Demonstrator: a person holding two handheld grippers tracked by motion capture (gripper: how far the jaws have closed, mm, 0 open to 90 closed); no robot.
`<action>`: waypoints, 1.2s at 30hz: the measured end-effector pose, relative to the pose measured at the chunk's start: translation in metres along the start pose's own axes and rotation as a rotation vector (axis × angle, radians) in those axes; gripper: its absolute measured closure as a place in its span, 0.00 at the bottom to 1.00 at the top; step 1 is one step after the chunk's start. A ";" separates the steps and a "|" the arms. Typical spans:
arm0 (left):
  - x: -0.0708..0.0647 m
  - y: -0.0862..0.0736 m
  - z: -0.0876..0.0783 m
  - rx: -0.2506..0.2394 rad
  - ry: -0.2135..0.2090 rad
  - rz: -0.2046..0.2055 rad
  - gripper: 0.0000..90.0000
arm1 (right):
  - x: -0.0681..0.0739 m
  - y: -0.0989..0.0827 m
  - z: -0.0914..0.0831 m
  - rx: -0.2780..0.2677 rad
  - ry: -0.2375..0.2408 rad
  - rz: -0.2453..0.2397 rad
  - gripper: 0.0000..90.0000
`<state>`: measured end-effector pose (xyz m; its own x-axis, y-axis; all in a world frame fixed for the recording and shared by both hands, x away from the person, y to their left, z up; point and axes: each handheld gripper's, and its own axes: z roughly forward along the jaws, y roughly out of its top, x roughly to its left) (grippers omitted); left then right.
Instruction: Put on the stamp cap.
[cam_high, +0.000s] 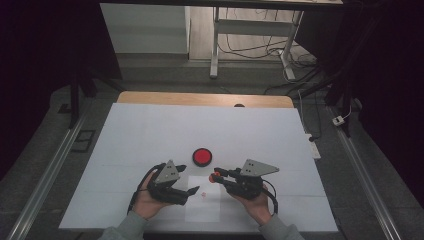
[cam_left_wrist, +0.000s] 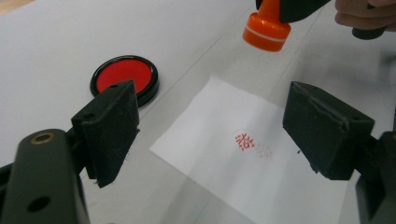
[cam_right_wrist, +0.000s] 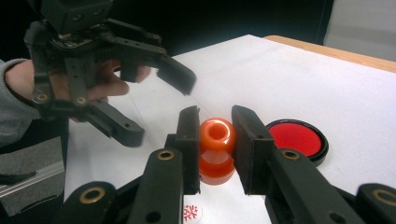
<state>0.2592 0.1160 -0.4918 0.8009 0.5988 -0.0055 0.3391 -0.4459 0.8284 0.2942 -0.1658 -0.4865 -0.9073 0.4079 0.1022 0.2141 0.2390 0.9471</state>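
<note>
While the left claw (cam_high: 192, 191) gapes, the right claw (cam_right_wrist: 215, 140) pinches the upright stamp (cam_right_wrist: 216, 150).

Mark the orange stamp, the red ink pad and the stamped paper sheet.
orange stamp (cam_right_wrist: 216, 151), right gripper view, on its handle between the jaws.
red ink pad (cam_left_wrist: 122, 74), left gripper view, on the red centre.
paper sheet (cam_left_wrist: 219, 116), left gripper view, on bare paper above the red imprint.

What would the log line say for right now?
right gripper: shut on orange stamp, held above paper | left gripper: open, empty | paper: red mark on it | ink pad: open, beside paper
</note>
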 end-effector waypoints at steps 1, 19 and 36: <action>0.000 -0.001 -0.002 0.000 0.002 -0.001 0.21 | 0.000 0.000 0.000 0.000 -0.001 0.001 0.80; 0.019 -0.064 -0.072 -0.011 0.123 -0.118 0.23 | -0.006 0.003 -0.007 -0.014 -0.026 0.001 0.80; 0.029 -0.080 -0.085 -0.012 0.151 -0.188 0.23 | -0.011 0.000 -0.007 0.010 -0.055 -0.020 0.80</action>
<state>0.2136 0.2251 -0.5106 0.6407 0.7639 -0.0773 0.4687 -0.3094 0.8274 0.3017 -0.1766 -0.4853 -0.8904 0.4504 0.0662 0.2001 0.2565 0.9456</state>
